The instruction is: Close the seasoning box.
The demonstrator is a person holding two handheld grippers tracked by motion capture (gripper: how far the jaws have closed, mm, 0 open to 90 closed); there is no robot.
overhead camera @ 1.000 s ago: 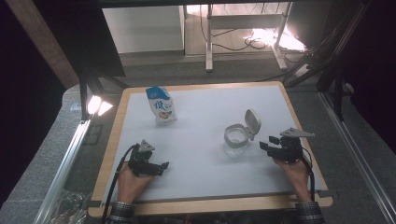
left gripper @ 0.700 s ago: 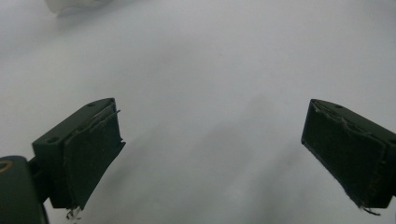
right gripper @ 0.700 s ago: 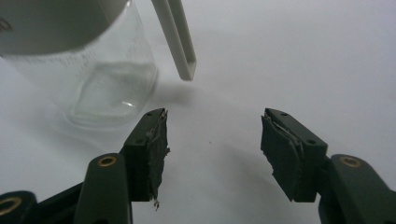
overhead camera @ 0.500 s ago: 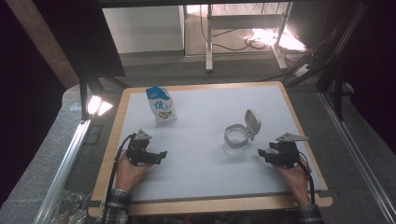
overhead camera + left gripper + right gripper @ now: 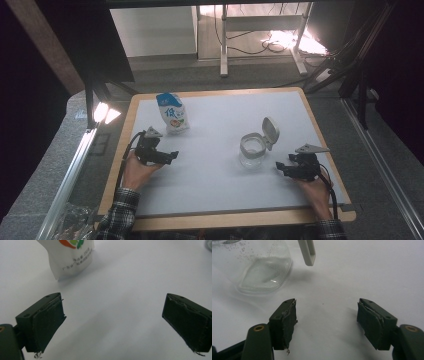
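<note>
White tabletop (image 5: 215,165), wood-edged, dark room around. Left gripper (image 5: 172,155) near front-left, jaws spread wide, nothing between; pouch (image 5: 171,113) standing just beyond it. Right gripper (image 5: 279,168) jaws apart and just been widening, nothing between; glass jar (image 5: 251,149), lid flipped up, just beside its tips.

Both grippers are black, each topped by a grey three-cornered plate and trailing a black cable. The left gripper (image 5: 170,155) and right gripper (image 5: 281,168) have dark jaw blocks with screw holes and frayed pads. Plaid sleeves (image 5: 120,212) cover both wrists.
</note>
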